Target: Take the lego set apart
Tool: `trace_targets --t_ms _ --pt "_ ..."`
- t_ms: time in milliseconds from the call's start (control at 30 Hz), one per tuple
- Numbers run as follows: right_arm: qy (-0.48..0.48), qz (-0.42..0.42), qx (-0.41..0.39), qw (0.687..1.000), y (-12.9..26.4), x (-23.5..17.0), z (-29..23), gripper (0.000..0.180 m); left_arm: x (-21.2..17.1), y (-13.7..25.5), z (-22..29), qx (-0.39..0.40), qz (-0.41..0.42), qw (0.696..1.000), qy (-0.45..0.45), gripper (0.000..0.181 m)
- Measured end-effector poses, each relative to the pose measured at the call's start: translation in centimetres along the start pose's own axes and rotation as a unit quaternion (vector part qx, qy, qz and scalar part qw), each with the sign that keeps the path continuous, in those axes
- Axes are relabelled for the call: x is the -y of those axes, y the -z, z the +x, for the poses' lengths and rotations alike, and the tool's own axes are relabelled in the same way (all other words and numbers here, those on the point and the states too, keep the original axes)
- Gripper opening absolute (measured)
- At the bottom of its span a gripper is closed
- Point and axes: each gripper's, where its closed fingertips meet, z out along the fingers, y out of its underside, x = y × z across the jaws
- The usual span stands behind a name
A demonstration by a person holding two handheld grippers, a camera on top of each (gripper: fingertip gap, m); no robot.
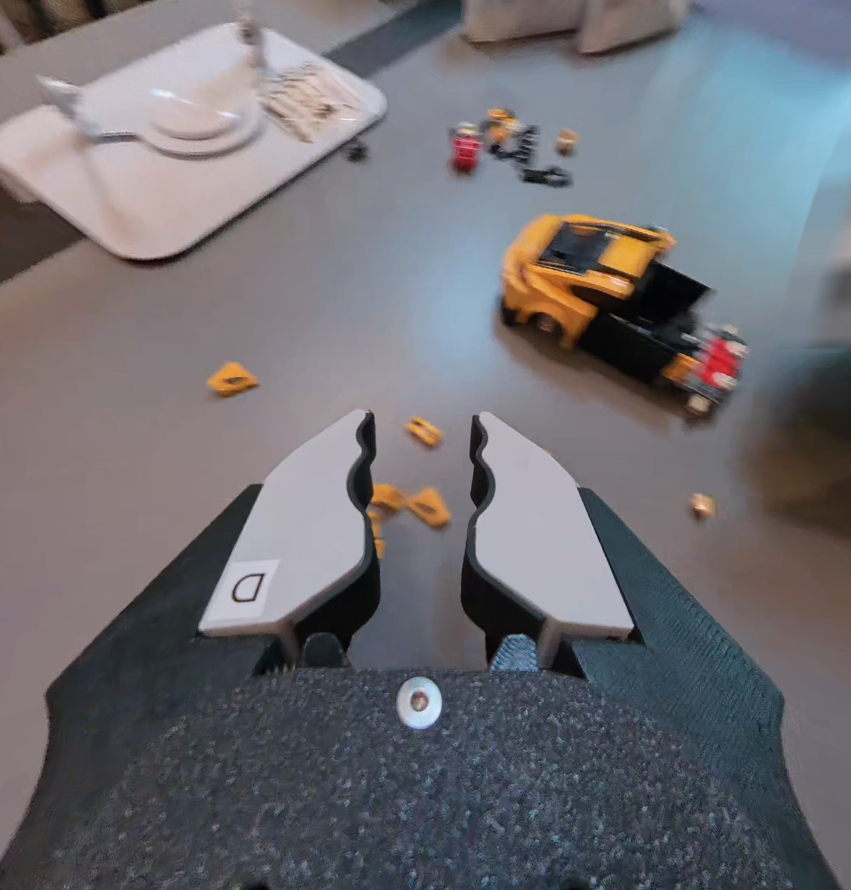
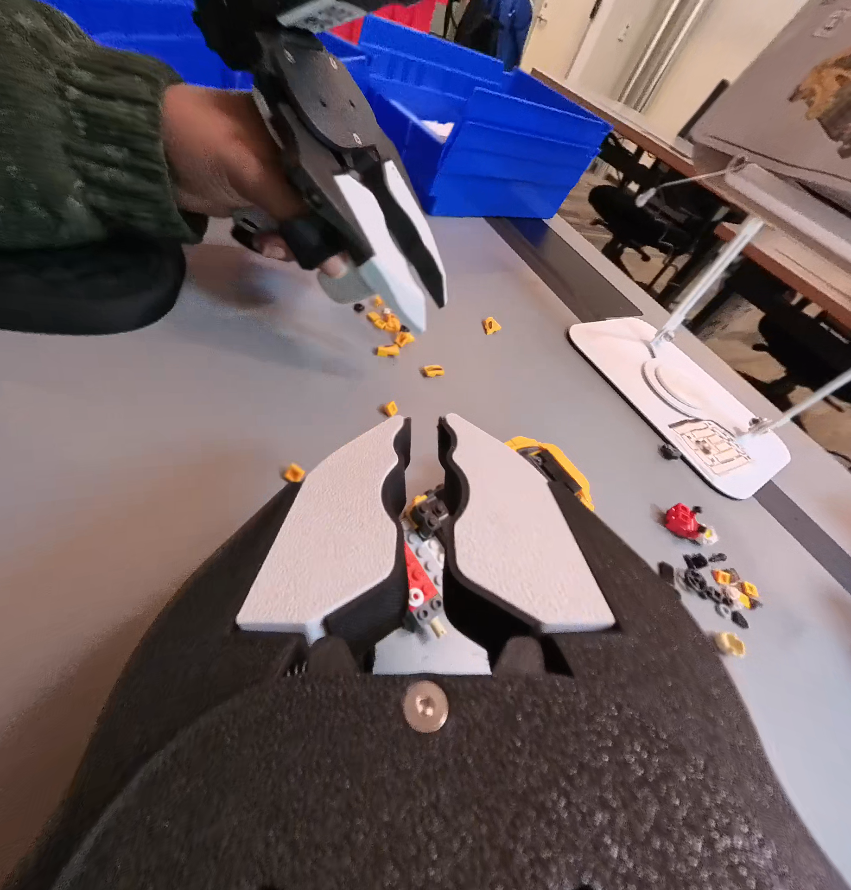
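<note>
A: Left wrist view: the left tongs (image 1: pixel 422 424) gape, holding nothing, over loose yellow bits (image 1: pixel 428 506) on the tabletop (image 1: pixel 317 308). The lego car (image 1: pixel 621 308) sits well off to the right, probably awaiting the next pull.

B: Right wrist view: the right tongs (image 2: pixel 423 424) hang narrowly parted over the car's red-and-grey end (image 2: pixel 421 568). Whether they pinch it, I cannot tell; their fingers hide most of the car.

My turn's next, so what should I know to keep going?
Left gripper: open, empty, above loose yellow pieces on the table.
Right gripper: slightly open, empty, over the car.
Car: on the table, partly stripped, body mostly whole.
Done: small parts off, in a second pile.
Left to do: take the car's body apart.
</note>
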Motion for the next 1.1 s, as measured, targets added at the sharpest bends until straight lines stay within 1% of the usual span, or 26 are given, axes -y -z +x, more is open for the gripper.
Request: trace_targets --t_ms 33,100,133,233,400,467,567,600,633,667,700,733,767,800,833,867,900,933,1033,1100 --pt "-0.013 0.003 0.0 1.0 0.1 0.0 0.3 0.01 0.2 -0.4 -1.7 0.029 -0.008 1.0 0.009 0.037" --pt "-0.033 0.009 0.002 0.999 0.3 0.1 0.6 0.01 -0.5 -1.6 -5.3 0.09 -0.051 0.994 0.021 0.038" --pt "-0.037 0.01 0.003 0.999 0.4 0.2 0.7 0.01 -0.8 -2.2 -6.7 0.109 -0.068 0.991 0.027 0.039" --pt "-0.031 0.01 -0.003 0.999 0.6 0.2 0.8 0.009 -1.0 -3.7 -8.7 0.123 -0.086 0.987 0.051 0.04" --pt "-0.035 0.015 -0.005 0.999 0.8 0.5 1.0 0.009 -1.0 -4.9 -9.6 0.139 -0.109 0.983 0.047 0.038" --pt "-0.035 0.017 -0.004 0.999 0.8 0.6 1.1 0.009 -0.8 -5.3 -9.5 0.128 -0.102 0.985 0.05 0.025" --pt "-0.035 0.018 -0.003 0.999 0.7 0.7 1.0 0.009 -0.9 -5.1 -9.2 0.11 -0.103 0.987 0.049 0.021" --pt "-0.035 0.018 -0.003 0.999 0.7 0.7 1.0 0.008 -0.6 -5.0 -8.4 0.078 -0.088 0.991 0.065 0.02" --pt "-0.034 0.02 -0.003 0.999 0.6 0.7 1.0 0.008 0.4 -4.8 -7.1 0.026 -0.052 0.994 0.095 0.02" --pt "-0.033 0.022 -0.005 0.999 0.6 0.8 1.1 0.008 1.9 -4.2 -5.3 -0.044 -0.005 0.99 0.134 0.019" --pt "-0.031 0.028 -0.007 0.999 0.7 1.0 1.1 0.008 3.7 -3.3 -3.2 -0.129 0.042 0.974 0.181 0.02" --pt "-0.029 0.036 -0.009 0.999 0.7 1.3 1.2 0.008 5.7 -1.8 -1.0 -0.229 0.09 0.941 0.231 0.019" --pt "-0.026 0.047 -0.013 0.998 0.8 1.6 1.3 0.009 7.5 0.1 1.0 -0.327 0.135 0.893 0.278 0.019" --pt "-0.023 0.058 -0.017 0.998 1.0 2.0 1.4 0.009 8.9 2.0 2.3 -0.406 0.171 0.839 0.319 0.019" --pt "-0.02 0.067 -0.02 0.997 1.1 2.4 1.4 0.009 9.9 3.6 3.3 -0.47 0.2 0.787 0.347 0.019" --pt "-0.017 0.076 -0.022 0.997 1.2 2.7 1.5 0.009 10.5 5.0 4.2 -0.519 0.218 0.742 0.364 0.019" --pt "-0.014 0.085 -0.024 0.996 1.3 3.0 1.5 0.009 10.7 5.8 5.0 -0.55 0.226 0.712 0.373 0.019" --pt "-0.011 0.093 -0.025 0.995 1.5 3.3 1.5 0.009 10.8 6.3 5.9 -0.568 0.228 0.696 0.375 0.019" --pt "0.001 0.109 -0.029 0.994 1.7 4.0 1.4 0.01 11.2 7.5 8.1 -0.608 0.233 0.662 0.371 0.019" --pt "0.008 0.118 -0.032 0.992 1.8 4.4 1.3 0.011 11.4 7.8 9.2 -0.62 0.233 0.653 0.368 0.019"
